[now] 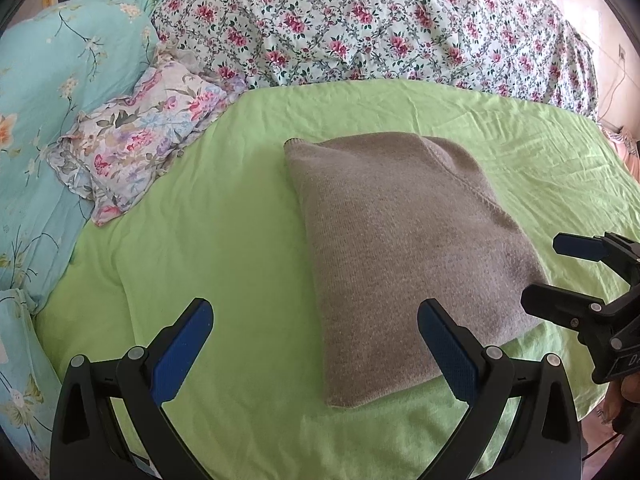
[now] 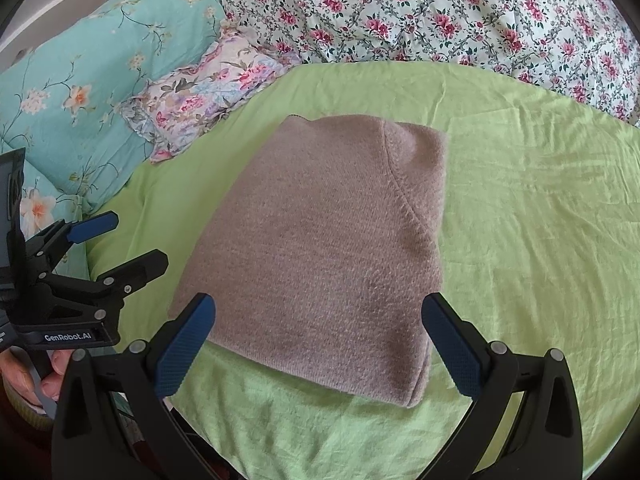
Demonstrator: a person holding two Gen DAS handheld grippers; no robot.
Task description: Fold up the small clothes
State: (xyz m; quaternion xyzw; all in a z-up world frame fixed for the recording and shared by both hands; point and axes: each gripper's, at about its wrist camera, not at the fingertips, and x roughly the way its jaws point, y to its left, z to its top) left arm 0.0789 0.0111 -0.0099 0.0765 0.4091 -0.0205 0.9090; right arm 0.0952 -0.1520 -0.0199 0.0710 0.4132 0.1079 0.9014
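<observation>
On the far left lies a turquoise quilt (image 1: 60, 80) with pale flowers, and beside it a small floral pillow (image 1: 140, 148) rests on the edge of the green sheet (image 1: 220, 260). My left gripper (image 1: 316, 344) hangs over the near part of this sheet, its jaws wide apart and holding nothing; its right finger is just above the near left part of the grey knitted garment (image 1: 400, 248). This garment lies in the middle of the sheet, folded into a compact block, and I judge the folding is almost complete. My right gripper (image 2: 320, 344) hovers over its near edge, jaws also apart and empty. The far right is covered by a flowered duvet (image 2: 460, 12). The risk now: the knit is thick and soft, so if I pinch only the top layer, the block can open again. Also the sheet below is loose, and a finger that goes too low can catch it and drag the garment.
</observation>
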